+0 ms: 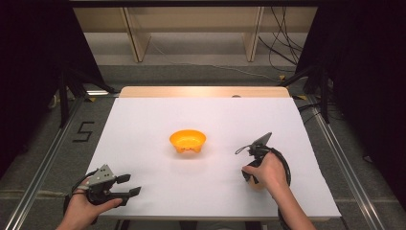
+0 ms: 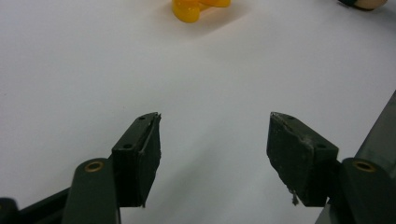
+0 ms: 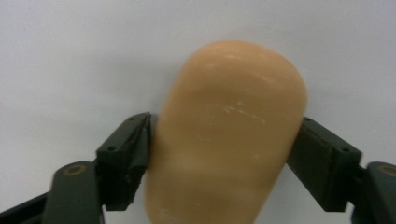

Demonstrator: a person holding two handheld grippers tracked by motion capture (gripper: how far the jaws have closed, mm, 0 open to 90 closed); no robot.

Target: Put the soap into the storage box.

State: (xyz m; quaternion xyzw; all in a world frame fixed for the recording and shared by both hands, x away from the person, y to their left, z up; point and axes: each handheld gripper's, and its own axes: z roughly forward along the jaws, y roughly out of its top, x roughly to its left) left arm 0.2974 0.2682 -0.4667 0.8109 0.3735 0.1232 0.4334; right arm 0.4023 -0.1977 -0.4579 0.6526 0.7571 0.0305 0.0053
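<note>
- Nearest of all, seen from the right gripper's own camera, is one smooth tan oblong object (image 3: 226, 135), rounded like a potato or a small bread roll, lying on the white table (image 3: 60, 56).
- It sits between the two black jaws of the right gripper (image 3: 224, 154). The jaws stand wide, one against each flank of the object; both pads look to be touching it, though I cannot tell how firmly they press.
- From the high view, the right gripper (image 1: 253, 176) is at the near right part of the table, pointed downward, with one hand (image 1: 265, 172) wrapped over it. A sliver of the tan object (image 1: 256, 184) peeks out under that hand.
- One left gripper (image 1: 131, 184) rests at the near left corner, held in the other hand (image 1: 84, 208). So, two grippers and two hands in all.
- In the left gripper view, its two jaws are spread well apart with only bare table between them; the left gripper (image 2: 215, 135) holds nothing.
- One orange bowl (image 1: 187, 141) stands alone at about the middle of the table, well apart from both grippers. Its base (image 2: 198, 8) shows at the top edge of the left gripper view.
- One white table (image 1: 143, 124), its wooden far edge showing; a figure 5 (image 1: 84, 131) is marked on the floor at the left.
</note>
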